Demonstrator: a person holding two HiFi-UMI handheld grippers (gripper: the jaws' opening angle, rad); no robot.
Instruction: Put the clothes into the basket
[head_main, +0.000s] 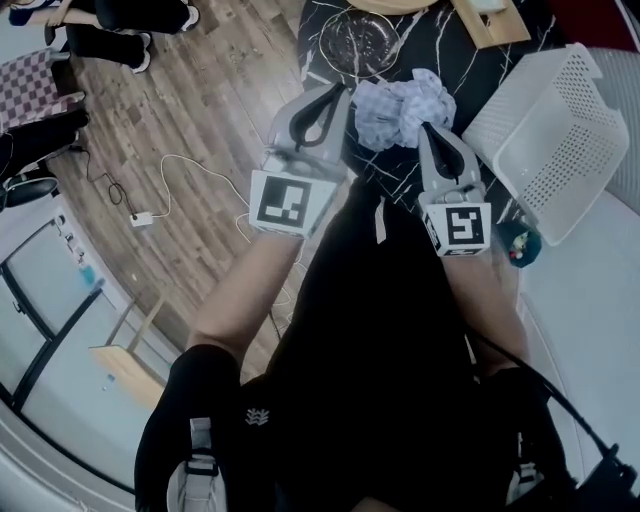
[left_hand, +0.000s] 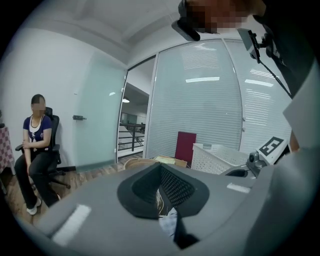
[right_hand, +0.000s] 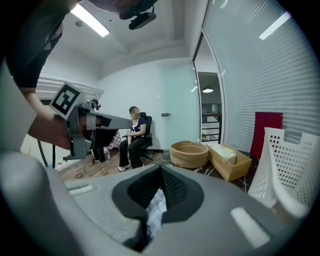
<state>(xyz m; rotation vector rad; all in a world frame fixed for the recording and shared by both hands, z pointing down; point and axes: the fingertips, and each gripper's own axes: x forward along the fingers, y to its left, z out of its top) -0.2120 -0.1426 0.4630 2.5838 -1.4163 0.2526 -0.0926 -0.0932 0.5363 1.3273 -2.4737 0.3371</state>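
The left gripper (head_main: 338, 95) and right gripper (head_main: 429, 131) are each pressed together on the crumpled pale blue-and-white checked cloth (head_main: 404, 106), one at either side of the bunch. It sits over the black marble-patterned table (head_main: 480, 75), just beside the tilted white perforated plastic basket (head_main: 560, 140).

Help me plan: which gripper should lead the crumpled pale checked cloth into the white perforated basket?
Right, likely. Both pinch the cloth, but the right gripper sits nearer the basket than the left gripper.
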